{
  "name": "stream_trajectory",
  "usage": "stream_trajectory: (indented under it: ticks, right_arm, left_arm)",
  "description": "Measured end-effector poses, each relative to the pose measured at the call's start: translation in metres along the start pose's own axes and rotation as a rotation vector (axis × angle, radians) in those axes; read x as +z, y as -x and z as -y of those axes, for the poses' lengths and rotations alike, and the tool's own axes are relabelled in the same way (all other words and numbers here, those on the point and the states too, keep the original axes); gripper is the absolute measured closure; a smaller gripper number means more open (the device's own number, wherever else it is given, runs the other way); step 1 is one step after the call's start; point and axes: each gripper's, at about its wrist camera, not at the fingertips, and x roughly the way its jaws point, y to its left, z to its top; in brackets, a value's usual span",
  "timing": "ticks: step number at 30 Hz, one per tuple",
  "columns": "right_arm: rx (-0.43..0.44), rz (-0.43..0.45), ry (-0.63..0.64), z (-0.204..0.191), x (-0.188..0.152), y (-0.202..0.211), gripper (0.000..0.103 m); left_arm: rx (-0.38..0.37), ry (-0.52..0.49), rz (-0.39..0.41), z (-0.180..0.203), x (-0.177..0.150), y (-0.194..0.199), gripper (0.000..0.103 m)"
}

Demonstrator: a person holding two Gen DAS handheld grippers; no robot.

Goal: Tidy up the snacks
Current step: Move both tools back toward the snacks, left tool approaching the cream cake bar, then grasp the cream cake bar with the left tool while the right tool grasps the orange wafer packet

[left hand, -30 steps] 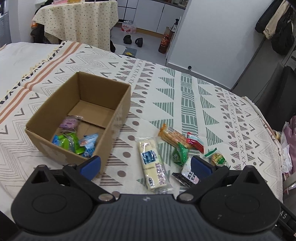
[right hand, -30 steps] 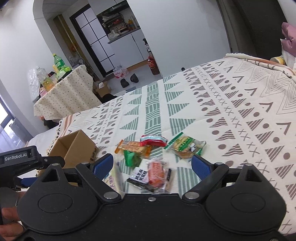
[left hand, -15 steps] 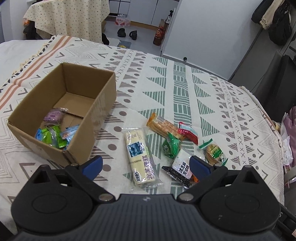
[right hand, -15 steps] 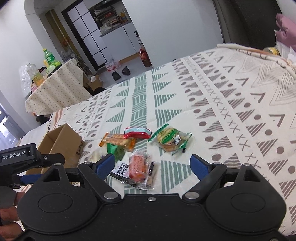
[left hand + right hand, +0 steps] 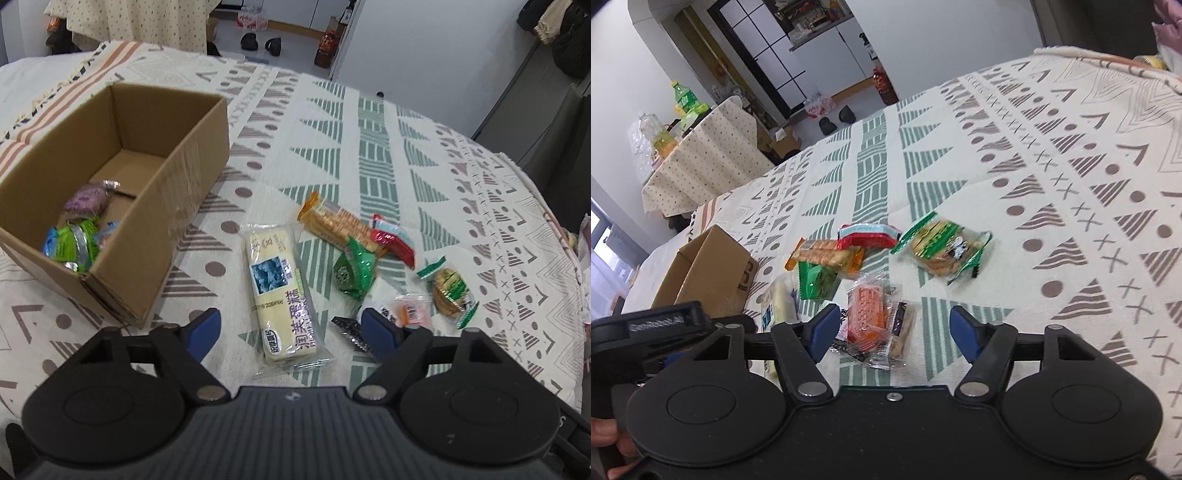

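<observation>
Cream-yellow and long, the cake bar packet (image 5: 282,291) lies flat on the patterned bedspread (image 5: 406,147), directly ahead of the left gripper (image 5: 290,332) and framed between its spread, empty blue-tipped jaws. Its long axis runs almost straight away from that gripper, tilted slightly, so the jaws would close across its narrow width. Clear wrapper, a blue picture panel and printed characters mark it. The left gripper looks the nearer one to it; the right gripper (image 5: 894,330), also spread wide and holding nothing, hovers over an orange wafer packet (image 5: 868,319) instead. Just left of the bar sits the open cardboard box (image 5: 192,155), with a few snacks already inside. More loose snacks lie scattered to the right.
</observation>
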Motion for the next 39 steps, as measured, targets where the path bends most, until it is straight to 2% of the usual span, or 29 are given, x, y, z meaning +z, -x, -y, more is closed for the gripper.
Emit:
stream_trajectory:
  ticks: [6, 14, 17, 20, 23, 27, 39]
  right_arm:
    - [0.030, -0.024, 0.001, -0.005, 0.000, -0.015, 0.045]
    - [0.022, -0.050, 0.030, -0.012, -0.002, -0.034, 0.053]
    - [0.015, -0.066, 0.035, -0.012, -0.004, -0.039, 0.062]
    - [0.008, -0.067, 0.045, -0.012, -0.005, -0.040, 0.070]
    - [0.006, -0.063, 0.046, -0.012, -0.005, -0.039, 0.072]
    - [0.008, -0.054, 0.050, -0.013, -0.005, -0.035, 0.075]
    - [0.042, -0.019, 0.049, -0.018, -0.003, -0.023, 0.075]
  left_arm:
    - [0.016, 0.006, -0.037, -0.003, -0.001, -0.022, 0.036]
    - [0.032, 0.016, -0.062, -0.007, -0.002, -0.041, 0.040]
    - [0.024, 0.015, -0.065, -0.006, -0.003, -0.045, 0.043]
    - [0.009, 0.014, -0.069, -0.005, -0.004, -0.047, 0.051]
    - [-0.005, 0.014, -0.076, -0.004, -0.004, -0.047, 0.061]
    - [-0.015, 0.013, -0.079, -0.004, -0.004, -0.044, 0.069]
    - [-0.029, -0.018, -0.041, 0.003, -0.003, -0.018, 0.074]
